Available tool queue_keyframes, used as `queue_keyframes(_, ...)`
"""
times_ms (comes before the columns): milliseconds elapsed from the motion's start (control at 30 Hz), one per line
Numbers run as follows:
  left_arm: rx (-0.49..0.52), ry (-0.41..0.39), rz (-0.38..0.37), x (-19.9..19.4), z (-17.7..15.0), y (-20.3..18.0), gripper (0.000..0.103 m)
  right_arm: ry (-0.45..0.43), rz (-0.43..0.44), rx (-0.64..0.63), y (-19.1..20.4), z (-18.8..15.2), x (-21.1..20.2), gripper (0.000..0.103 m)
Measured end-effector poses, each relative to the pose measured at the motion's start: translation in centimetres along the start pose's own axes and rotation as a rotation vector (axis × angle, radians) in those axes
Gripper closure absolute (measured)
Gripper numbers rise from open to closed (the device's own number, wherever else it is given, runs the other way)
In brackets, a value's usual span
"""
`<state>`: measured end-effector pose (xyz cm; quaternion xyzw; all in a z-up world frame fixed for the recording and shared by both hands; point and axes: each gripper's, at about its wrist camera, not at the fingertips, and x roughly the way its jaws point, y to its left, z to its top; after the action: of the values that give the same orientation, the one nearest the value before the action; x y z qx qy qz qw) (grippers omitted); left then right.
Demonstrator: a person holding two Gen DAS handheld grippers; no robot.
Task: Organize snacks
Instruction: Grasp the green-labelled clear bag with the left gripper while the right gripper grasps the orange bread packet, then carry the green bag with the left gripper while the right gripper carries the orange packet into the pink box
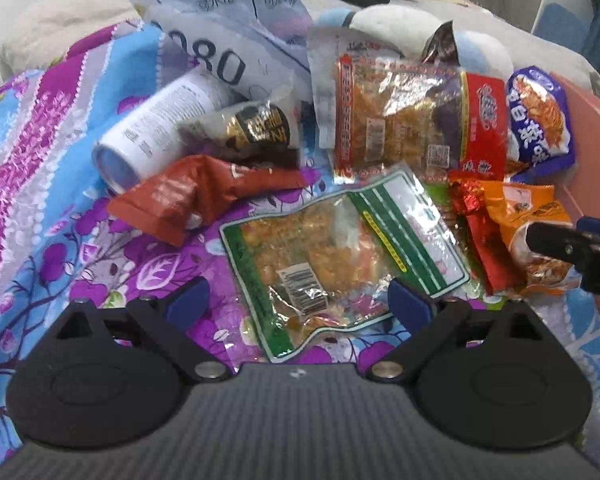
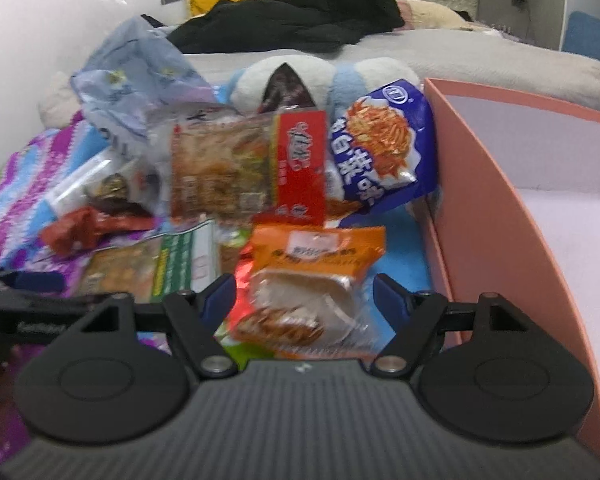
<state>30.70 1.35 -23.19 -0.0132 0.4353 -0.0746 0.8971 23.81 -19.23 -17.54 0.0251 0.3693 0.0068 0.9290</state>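
Observation:
Snack packets lie heaped on a flowered purple-and-blue bedspread [image 1: 40, 208]. My left gripper [image 1: 300, 302] is open, its blue-padded fingers on either side of a clear bag with green edges [image 1: 340, 248]. My right gripper [image 2: 306, 296] is open over an orange packet [image 2: 312, 276] that lies between its fingers; the pads do not visibly press on it. In the left wrist view one right finger [image 1: 560, 242] hangs over that orange packet [image 1: 520, 216]. A pink box [image 2: 480, 200] with a white inside stands open at the right.
Behind lie a large red-and-clear bag [image 2: 240, 168], a blue packet [image 2: 380, 148] leaning on the box, a white can [image 1: 160, 120], a dark foil packet [image 1: 256, 126] and a red-brown packet [image 1: 188, 200]. A pale plastic bag [image 2: 140, 72], a plush toy [image 2: 360, 76] and black clothing [image 2: 300, 12] lie beyond.

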Motion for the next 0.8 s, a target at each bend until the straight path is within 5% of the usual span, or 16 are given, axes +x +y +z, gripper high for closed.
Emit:
queue_keyframes(400,0.000,0.010,0.017,1.1,-0.1,-0.5,0.008,0.095,0.040,-0.014,0.0,-0.6,3.0,0.025)
queue_keyframes(800,-0.036,-0.008,0.014,-0.6,0.0,-0.3,0.046,0.064,0.021,-0.032,0.2,-0.5,0.5,0.031)
